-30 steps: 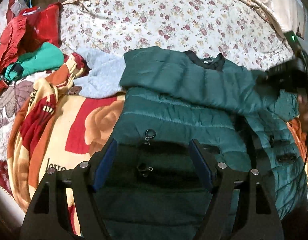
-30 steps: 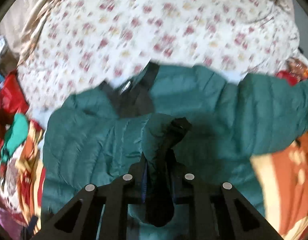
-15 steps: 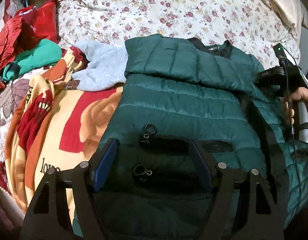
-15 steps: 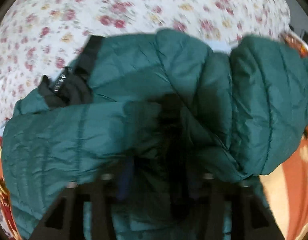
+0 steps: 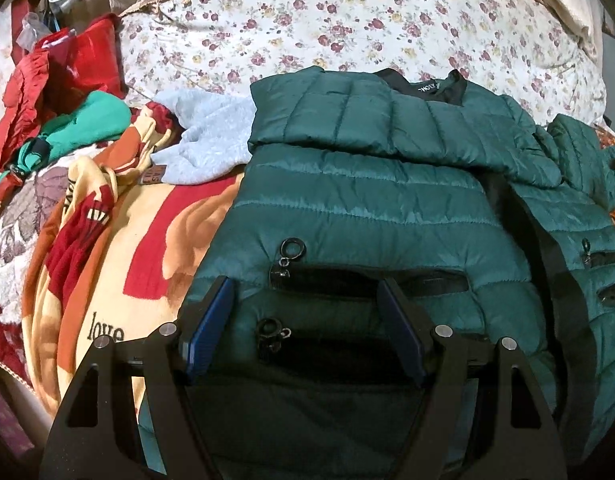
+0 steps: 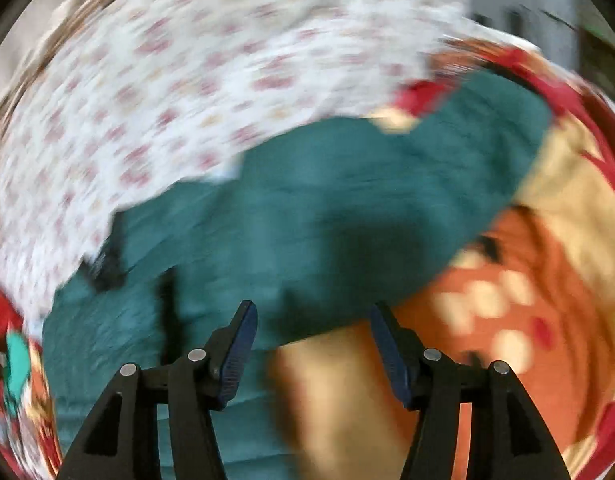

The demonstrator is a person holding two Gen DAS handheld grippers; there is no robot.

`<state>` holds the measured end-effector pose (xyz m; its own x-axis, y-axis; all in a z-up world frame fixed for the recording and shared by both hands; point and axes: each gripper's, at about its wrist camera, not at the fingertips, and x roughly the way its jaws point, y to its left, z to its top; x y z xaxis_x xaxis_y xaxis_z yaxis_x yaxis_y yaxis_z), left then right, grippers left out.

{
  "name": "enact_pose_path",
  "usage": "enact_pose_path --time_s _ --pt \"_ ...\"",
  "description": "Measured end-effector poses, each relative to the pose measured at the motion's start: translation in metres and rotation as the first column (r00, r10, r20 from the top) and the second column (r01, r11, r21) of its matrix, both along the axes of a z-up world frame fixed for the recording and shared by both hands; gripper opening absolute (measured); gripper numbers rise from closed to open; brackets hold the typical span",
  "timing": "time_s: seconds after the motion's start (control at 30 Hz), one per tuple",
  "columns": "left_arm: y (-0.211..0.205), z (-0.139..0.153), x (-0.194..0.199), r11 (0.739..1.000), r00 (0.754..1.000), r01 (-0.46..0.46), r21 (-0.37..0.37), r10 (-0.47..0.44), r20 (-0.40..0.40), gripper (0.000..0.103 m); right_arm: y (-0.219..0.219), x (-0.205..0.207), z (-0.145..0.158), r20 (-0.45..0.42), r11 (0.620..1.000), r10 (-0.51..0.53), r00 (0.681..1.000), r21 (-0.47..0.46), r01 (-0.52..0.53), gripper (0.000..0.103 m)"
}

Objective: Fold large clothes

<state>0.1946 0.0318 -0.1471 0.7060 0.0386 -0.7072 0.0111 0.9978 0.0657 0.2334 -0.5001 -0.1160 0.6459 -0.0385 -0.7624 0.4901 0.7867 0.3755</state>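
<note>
left gripper [image 5: 303, 320]: jaws apart, over jacket hem | jacket [image 5: 367, 216]: green, quilted, straight ahead, sleeve folded across chest | pocket zip [image 5: 291, 250]: just beyond fingertips | blanket [image 5: 119, 240]: left | floral quilt [image 5: 347, 20]: far ahead

Dark green quilted puffer jacket [image 5: 367, 208]: smooth synthetic cloth, slight sheen. Pale blue fleece garment [image 5: 205, 140]: matt, fuzzy nap. White floral cotton-look bedsheet [image 5: 347, 28]: matt cloth.

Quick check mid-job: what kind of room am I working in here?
Most likely a bedroom, with the work done on a bed. The green puffer jacket lies on a printed blanket beside a floral quilt, with other clothes piled nearby.
</note>
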Motion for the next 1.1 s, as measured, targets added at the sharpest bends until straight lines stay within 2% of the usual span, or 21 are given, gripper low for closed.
enact_pose_path --time_s 0.1,0.27,0.37,0.53,0.7,0.73,0.77,0.8,0.87,1.1 --pt "-0.003 -0.004 0.0 1.0 1.0 -0.006 0.02 0.006 0.01 0.077 -0.052 -0.013 -0.015 0.004 0.99 -0.105 0.994 0.096 0.104 0.057" --pt "-0.008 -0.01 0.001 0.998 0.999 -0.021 0.058 0.019 0.039 0.082 -0.101 -0.01 -0.032 0.016 0.972 -0.183 0.983 0.155 0.179 0.057" --pt "-0.01 -0.013 0.003 0.996 0.998 -0.037 0.076 0.033 0.054 0.084 -0.114 0.002 -0.042 0.015 0.962 -0.209 0.978 0.185 0.202 0.057" --pt "-0.012 -0.016 0.004 0.994 0.997 -0.055 0.091 0.049 0.066 0.088 -0.121 0.032 -0.057 -0.01 0.96 -0.224 0.974 0.167 0.223 0.057" --pt "-0.013 -0.018 0.004 0.993 0.995 -0.066 0.097 0.058 0.078 0.09 -0.136 0.043 -0.069 -0.024 0.95 -0.268 0.963 0.162 0.268 0.055" --pt "-0.013 -0.018 0.004 0.993 0.995 -0.068 0.098 0.06 0.079 0.09 -0.137 0.046 -0.07 -0.026 0.949 -0.269 0.963 0.164 0.27 0.046" --pt "-0.013 -0.019 0.004 0.993 0.995 -0.07 0.1 0.062 0.08 0.091 -0.137 0.048 -0.07 -0.02 0.952 -0.253 0.967 0.174 0.252 0.025" --pt "-0.013 -0.019 0.005 0.992 0.995 -0.072 0.101 0.064 0.08 0.091 -0.136 0.05 -0.068 -0.02 0.955 -0.235 0.972 0.181 0.235 0.017" --pt "-0.014 -0.019 0.005 0.992 0.995 -0.075 0.103 0.067 0.08 0.092 -0.131 0.048 -0.058 0.002 0.96 -0.233 0.973 0.16 0.229 0.01" --pt "-0.013 -0.019 0.006 0.992 0.995 -0.079 0.097 0.072 0.073 0.093 -0.093 0.038 0.009 0.104 0.99 -0.135 0.985 0.063 0.129 0.007"
